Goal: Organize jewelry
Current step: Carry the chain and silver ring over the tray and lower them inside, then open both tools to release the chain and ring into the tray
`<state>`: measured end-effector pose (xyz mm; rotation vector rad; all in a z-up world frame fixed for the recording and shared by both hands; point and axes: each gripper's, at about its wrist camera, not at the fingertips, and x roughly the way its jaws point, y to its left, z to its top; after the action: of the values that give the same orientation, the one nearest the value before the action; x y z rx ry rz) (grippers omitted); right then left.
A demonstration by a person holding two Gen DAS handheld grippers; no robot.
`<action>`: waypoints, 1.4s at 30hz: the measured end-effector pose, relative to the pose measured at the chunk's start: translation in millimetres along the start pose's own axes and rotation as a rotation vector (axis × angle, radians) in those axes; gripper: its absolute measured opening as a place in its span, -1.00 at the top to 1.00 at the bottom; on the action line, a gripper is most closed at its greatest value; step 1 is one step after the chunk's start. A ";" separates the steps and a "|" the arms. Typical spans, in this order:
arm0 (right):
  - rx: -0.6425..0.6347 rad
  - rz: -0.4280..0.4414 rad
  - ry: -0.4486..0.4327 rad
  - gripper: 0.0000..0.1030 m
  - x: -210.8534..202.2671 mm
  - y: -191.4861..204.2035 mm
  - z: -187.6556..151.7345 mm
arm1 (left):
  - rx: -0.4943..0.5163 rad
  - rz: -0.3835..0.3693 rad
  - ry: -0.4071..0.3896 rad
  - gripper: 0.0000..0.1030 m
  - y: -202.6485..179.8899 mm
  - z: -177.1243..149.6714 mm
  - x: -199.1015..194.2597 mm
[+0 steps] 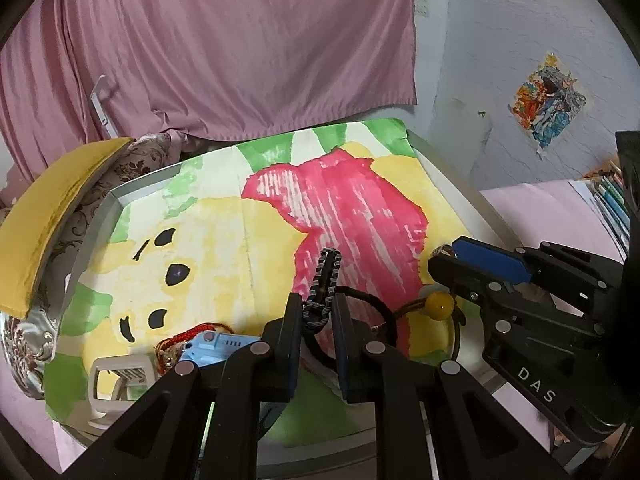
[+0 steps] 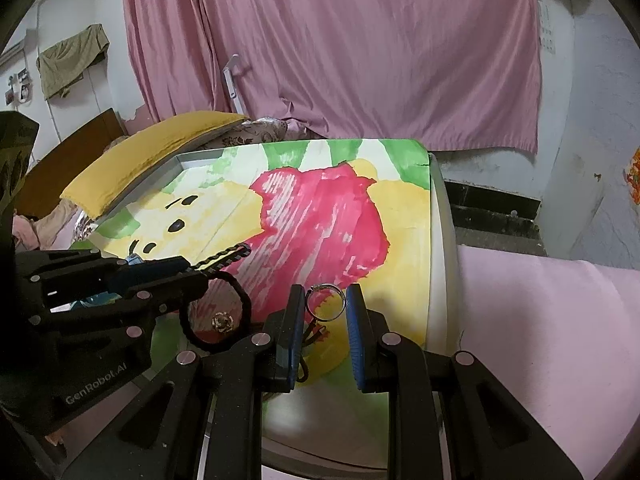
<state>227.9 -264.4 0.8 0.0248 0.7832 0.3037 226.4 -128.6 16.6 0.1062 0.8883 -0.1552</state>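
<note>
My left gripper (image 1: 316, 312) is shut on a black and grey braided bracelet (image 1: 325, 280) that sticks out forward between its fingers; it also shows in the right wrist view (image 2: 224, 259). My right gripper (image 2: 325, 302) is shut on a thin silver ring (image 2: 326, 303), held above the painted table cover (image 2: 320, 220). The right gripper is seen from the side in the left wrist view (image 1: 444, 258). A black hair tie (image 1: 372, 312) and a cord with a yellow bead (image 1: 439, 306) lie under the grippers. A small metal flower charm (image 2: 223, 322) lies inside the black loop (image 2: 216, 312).
A red cord bracelet (image 1: 192, 336), a blue toy watch (image 1: 216, 346) and a white plastic frame (image 1: 120, 376) lie at the table's near left. A yellow cushion (image 1: 52, 216) lies beyond the left edge. A pink curtain (image 1: 240, 48) hangs behind. Pink bedding (image 2: 540, 320) lies to the right.
</note>
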 end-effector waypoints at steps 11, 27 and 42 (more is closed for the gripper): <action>0.011 0.004 0.006 0.65 2.2 -1.5 -0.5 | -0.003 -0.014 0.022 0.73 -2.5 -0.6 5.0; 0.038 -0.015 -0.048 0.64 -4.2 -5.9 -1.7 | -0.024 -0.014 0.020 0.72 -0.6 -1.8 4.5; 0.073 0.004 -0.161 0.39 -22.7 -11.8 -1.3 | -0.083 0.012 -0.069 0.29 12.1 -1.2 -18.8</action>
<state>214.9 -282.1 14.0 0.1182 0.6338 0.2737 216.0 -114.9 30.8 0.0292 0.8240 -0.1102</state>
